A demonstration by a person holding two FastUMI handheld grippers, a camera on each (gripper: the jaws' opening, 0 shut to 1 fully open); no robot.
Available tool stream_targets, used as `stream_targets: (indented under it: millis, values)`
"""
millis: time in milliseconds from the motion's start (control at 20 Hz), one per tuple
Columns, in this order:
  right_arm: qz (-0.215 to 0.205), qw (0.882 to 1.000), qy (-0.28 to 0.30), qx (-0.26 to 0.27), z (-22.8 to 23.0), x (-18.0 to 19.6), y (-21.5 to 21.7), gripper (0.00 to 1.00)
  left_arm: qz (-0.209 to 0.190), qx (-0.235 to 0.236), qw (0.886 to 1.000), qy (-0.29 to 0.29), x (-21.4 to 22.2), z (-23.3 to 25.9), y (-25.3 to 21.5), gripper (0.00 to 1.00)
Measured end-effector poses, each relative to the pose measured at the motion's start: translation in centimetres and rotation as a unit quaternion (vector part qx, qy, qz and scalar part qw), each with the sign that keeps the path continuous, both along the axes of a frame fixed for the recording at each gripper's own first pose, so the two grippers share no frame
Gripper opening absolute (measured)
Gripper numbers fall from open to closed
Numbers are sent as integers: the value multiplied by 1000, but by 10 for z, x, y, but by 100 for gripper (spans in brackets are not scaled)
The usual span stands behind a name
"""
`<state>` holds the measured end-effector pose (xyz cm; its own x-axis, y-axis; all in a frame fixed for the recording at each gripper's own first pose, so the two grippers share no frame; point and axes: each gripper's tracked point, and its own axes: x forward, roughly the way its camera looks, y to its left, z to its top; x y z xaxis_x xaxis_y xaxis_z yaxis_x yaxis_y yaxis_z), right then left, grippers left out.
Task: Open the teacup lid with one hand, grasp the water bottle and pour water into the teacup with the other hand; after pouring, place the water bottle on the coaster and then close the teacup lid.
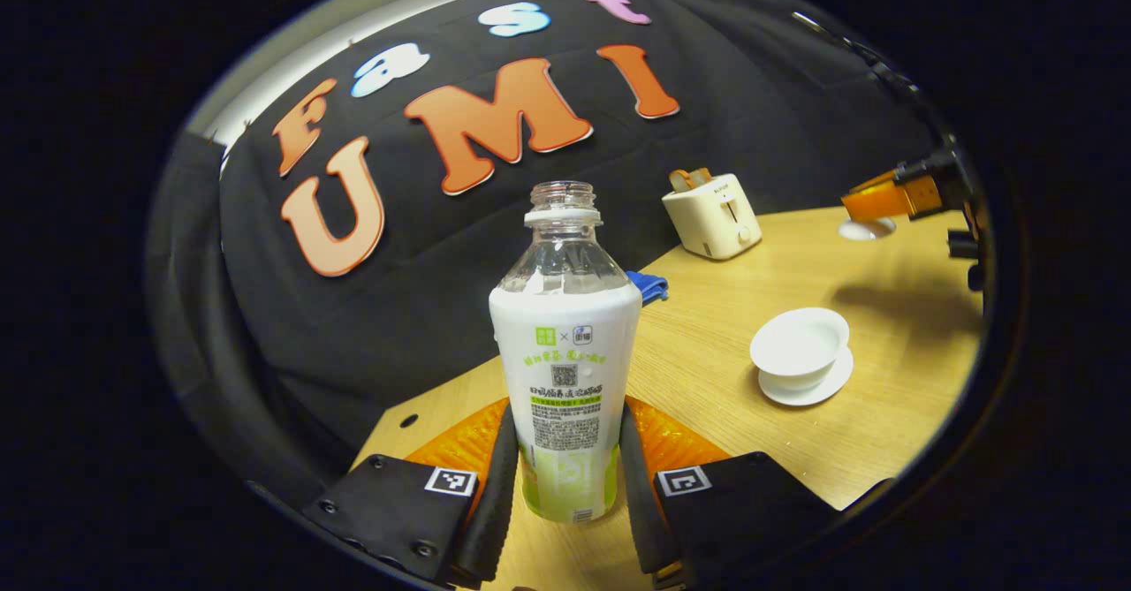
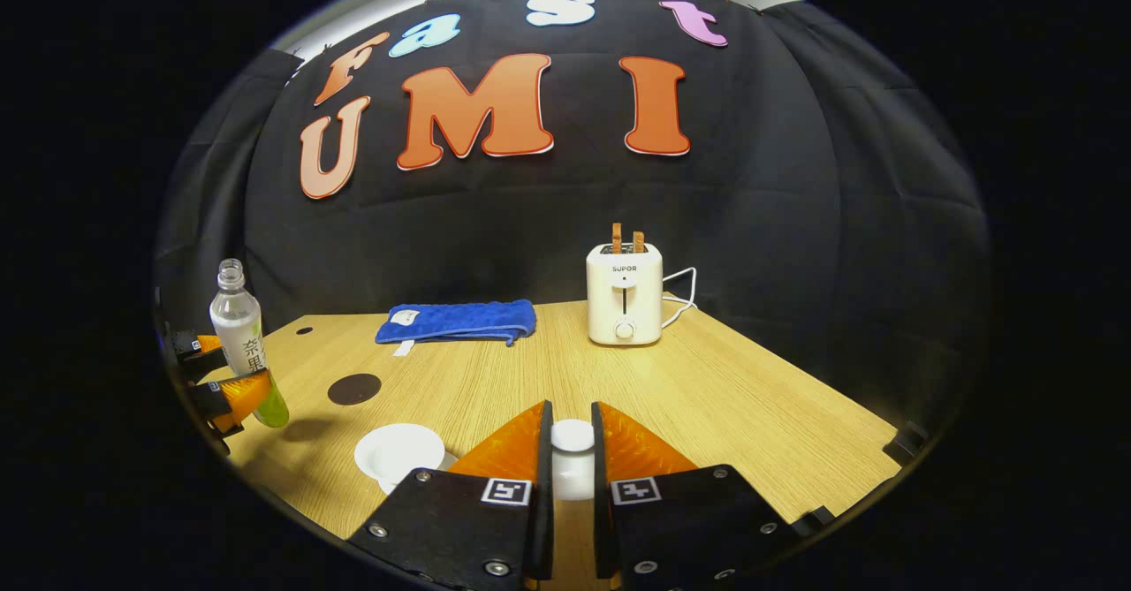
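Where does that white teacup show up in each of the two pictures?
Left gripper view: the teacup sits lid off on its saucer, right of centre, to the right of the bottle held in the left claw.
Right gripper view: the teacup is low on the left, just left of the right claw, which holds the lid.
Shared landmark: the white toaster at the back of the table.

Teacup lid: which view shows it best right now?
The right gripper view: the teacup lid sits close up between the right tongs. The left gripper view shows it far off, small, under those tongs.
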<state>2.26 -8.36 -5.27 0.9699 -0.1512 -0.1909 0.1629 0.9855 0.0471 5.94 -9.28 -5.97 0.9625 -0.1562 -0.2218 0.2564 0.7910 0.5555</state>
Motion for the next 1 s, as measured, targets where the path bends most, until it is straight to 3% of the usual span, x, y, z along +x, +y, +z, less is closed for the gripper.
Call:
stream_targets:
  millis: [250, 550, 1000]
  values:
    - [-11, 1000, -2, 7, 2, -4, -10, 18, -49, 111, 993, 3, -4, -20, -25, 60]
    - [-21, 1000, -3, 13, 4, -8, -19, 18, -82, 219, 972, 4, 7, -35, -38, 60]
    - [-22, 1000, 0, 14, 3, -10, -20, 18, -128, 359, 925, -3, 9, -35, -46, 60]
